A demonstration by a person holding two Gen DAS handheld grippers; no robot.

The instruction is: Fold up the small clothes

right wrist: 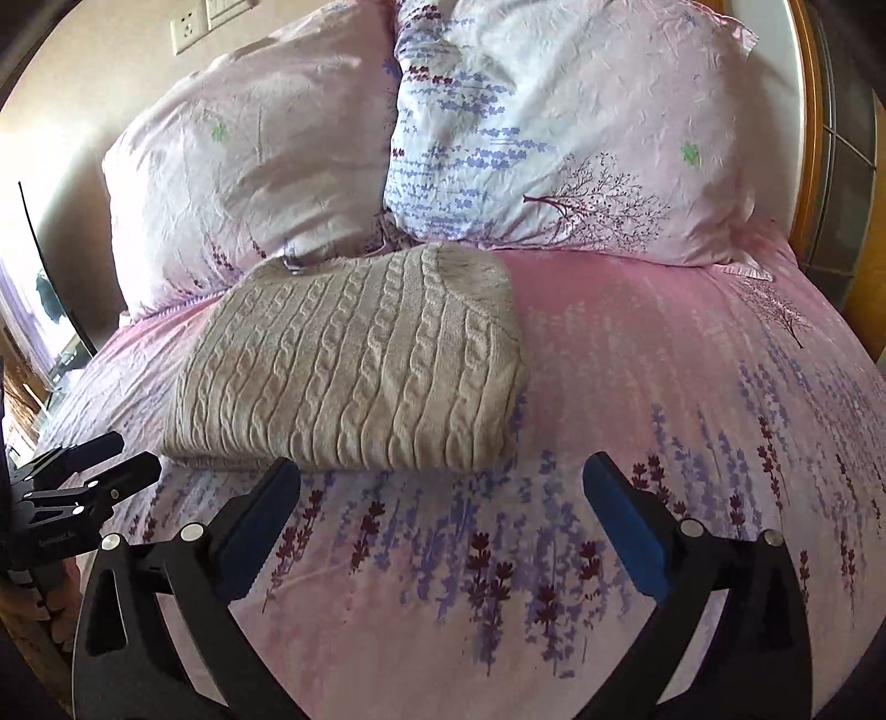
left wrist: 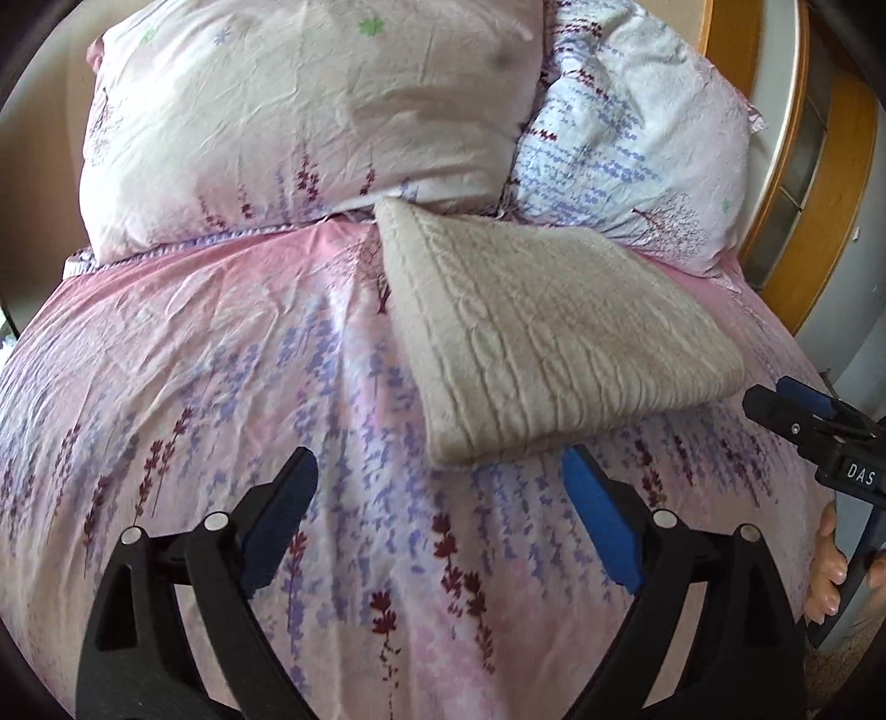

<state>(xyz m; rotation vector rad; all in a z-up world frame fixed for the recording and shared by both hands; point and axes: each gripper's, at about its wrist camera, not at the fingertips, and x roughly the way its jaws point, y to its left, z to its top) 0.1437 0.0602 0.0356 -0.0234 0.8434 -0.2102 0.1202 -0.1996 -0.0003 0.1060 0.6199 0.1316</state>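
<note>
A beige cable-knit sweater (left wrist: 559, 338) lies folded into a flat rectangle on the pink floral bedspread (left wrist: 232, 354), just in front of the pillows; it also shows in the right wrist view (right wrist: 360, 360). My left gripper (left wrist: 437, 471) is open and empty, hovering just short of the sweater's near corner. My right gripper (right wrist: 440, 476) is open and empty, just in front of the sweater's near edge. The right gripper also shows at the right edge of the left wrist view (left wrist: 797, 410), and the left gripper at the left edge of the right wrist view (right wrist: 111, 459).
Two floral pillows (right wrist: 255, 166) (right wrist: 559, 122) lean at the head of the bed behind the sweater. A wooden frame (left wrist: 830, 199) stands at the right. A wall with sockets (right wrist: 188, 30) is at the back left. The bedspread (right wrist: 664, 387) stretches to the right of the sweater.
</note>
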